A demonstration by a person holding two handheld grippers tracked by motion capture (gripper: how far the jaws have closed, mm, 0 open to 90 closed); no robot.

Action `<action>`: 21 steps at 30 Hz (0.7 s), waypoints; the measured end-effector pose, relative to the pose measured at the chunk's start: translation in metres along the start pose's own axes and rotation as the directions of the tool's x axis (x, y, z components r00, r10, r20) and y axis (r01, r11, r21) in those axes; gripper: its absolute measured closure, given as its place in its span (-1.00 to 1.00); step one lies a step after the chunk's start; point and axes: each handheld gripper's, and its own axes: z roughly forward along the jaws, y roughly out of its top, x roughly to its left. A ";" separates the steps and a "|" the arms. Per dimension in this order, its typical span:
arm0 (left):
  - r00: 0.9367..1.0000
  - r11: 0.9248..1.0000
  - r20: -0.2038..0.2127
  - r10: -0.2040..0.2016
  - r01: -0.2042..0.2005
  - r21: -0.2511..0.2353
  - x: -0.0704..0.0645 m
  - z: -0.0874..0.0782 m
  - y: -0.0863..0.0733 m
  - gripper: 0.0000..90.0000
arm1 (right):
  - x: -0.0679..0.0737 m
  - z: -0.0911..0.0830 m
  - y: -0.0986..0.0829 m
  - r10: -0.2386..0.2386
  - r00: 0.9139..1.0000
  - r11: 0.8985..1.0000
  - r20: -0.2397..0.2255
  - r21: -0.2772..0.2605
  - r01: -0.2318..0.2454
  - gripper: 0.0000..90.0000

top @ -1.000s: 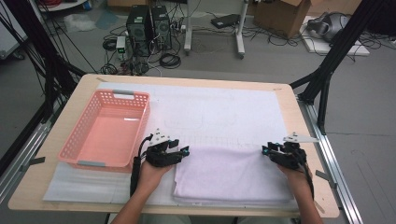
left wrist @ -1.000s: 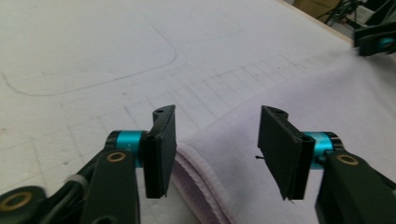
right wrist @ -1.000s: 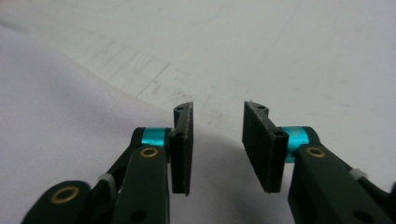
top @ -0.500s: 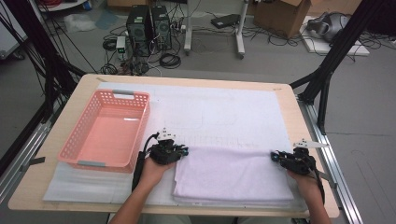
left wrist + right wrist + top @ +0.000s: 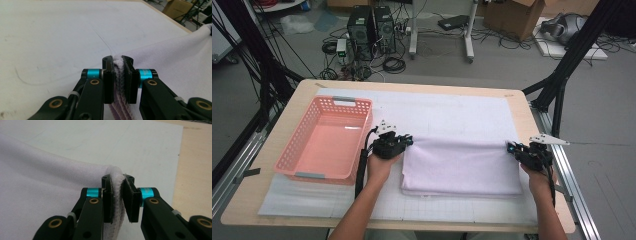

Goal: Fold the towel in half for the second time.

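A pale lilac towel (image 5: 461,167) lies folded on the white mat (image 5: 447,112) near the table's front. My left gripper (image 5: 408,142) is shut on the towel's far left corner, and the folded layers of the towel (image 5: 119,80) show pinched between its jaws. My right gripper (image 5: 511,148) is shut on the far right corner, where the towel edge (image 5: 117,195) curls over between its jaws. Both corners are held a little above the mat, so the far edge stretches between the two grippers.
A pink plastic basket (image 5: 302,162) stands empty at the left, close to my left hand. Bare wooden table (image 5: 539,122) runs along the right of the mat. Black frame legs and cables stand beyond the far edge.
Both grippers have drawn the towel's far edge toward the person, and the right one has shifted further right, pulling the edge taut.
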 end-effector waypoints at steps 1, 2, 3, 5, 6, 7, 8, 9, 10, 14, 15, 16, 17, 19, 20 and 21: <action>1.000 1.000 -0.005 -0.017 0.017 0.001 0.002 0.002 0.001 0.79 | 0.001 0.003 0.003 0.009 1.000 1.000 0.010 -0.001 -0.009 0.76; 0.999 1.000 -0.021 -0.027 0.027 -0.001 0.003 0.005 0.000 0.78 | 0.001 0.006 0.005 0.007 1.000 1.000 0.021 -0.004 -0.007 0.76; 0.999 0.999 -0.031 -0.034 0.034 0.004 0.003 0.007 -0.001 0.76 | 0.001 0.009 0.007 0.023 0.999 1.000 0.025 -0.001 -0.023 0.75; 0.999 0.999 -0.046 -0.024 0.025 0.020 0.002 0.006 -0.002 0.54 | 0.002 0.013 0.009 0.070 0.997 0.998 0.021 -0.002 -0.070 0.57; 0.999 0.999 -0.038 -0.032 0.033 0.009 0.001 0.003 -0.003 0.35 | 0.003 0.014 0.010 0.079 0.997 0.997 0.026 0.005 -0.079 0.43; 0.999 0.999 -0.029 -0.032 0.032 -0.002 0.000 -0.001 -0.004 0.23 | 0.004 0.013 0.011 0.080 0.996 0.997 0.033 -0.001 -0.080 0.34; 0.999 0.999 -0.021 -0.031 0.031 -0.014 -0.001 -0.006 -0.005 0.18 | 0.004 0.010 0.011 0.076 0.996 0.997 0.038 -0.007 -0.076 0.29; 1.000 1.000 -0.016 -0.023 0.023 -0.009 -0.003 -0.011 -0.005 0.18 | 0.005 0.006 0.010 0.078 0.996 0.997 0.039 -0.018 -0.077 0.28; 1.000 1.000 -0.013 -0.012 0.012 0.010 -0.005 -0.014 -0.006 0.18 | 0.005 0.002 0.008 0.092 0.995 0.996 0.029 -0.024 -0.091 0.29; 1.000 1.000 0.017 0.015 -0.015 0.014 -0.014 -0.025 -0.014 0.22 | 0.008 -0.014 -0.009 0.083 0.997 0.996 0.008 -0.014 -0.083 0.41; 0.999 0.999 0.026 0.023 -0.024 0.034 -0.017 -0.025 -0.017 0.20 | 0.009 -0.018 -0.014 0.077 0.997 0.997 0.002 -0.010 -0.077 0.44; 0.998 0.999 0.042 0.036 -0.038 0.039 -0.020 -0.026 -0.021 0.20 | 0.010 -0.021 -0.019 0.068 0.998 0.998 -0.003 0.001 -0.068 0.46; 0.998 0.998 0.047 0.047 -0.048 0.028 -0.023 -0.028 -0.024 0.23 | 0.011 -0.025 -0.024 0.062 0.998 0.998 -0.007 0.010 -0.062 0.46; 0.997 0.998 0.066 0.051 -0.054 0.042 -0.027 -0.031 -0.030 0.24 | 0.013 -0.032 -0.032 0.061 0.998 0.998 -0.021 0.024 -0.060 0.46; 0.996 0.996 0.059 0.061 -0.064 0.055 -0.029 -0.033 -0.034 0.25 | 0.013 -0.035 -0.035 0.060 0.998 0.998 -0.033 0.028 -0.059 0.45; 0.996 0.995 0.056 0.071 -0.074 0.066 -0.030 -0.034 -0.038 0.26 | 0.014 -0.039 -0.038 0.066 0.997 0.997 -0.044 0.031 -0.065 0.42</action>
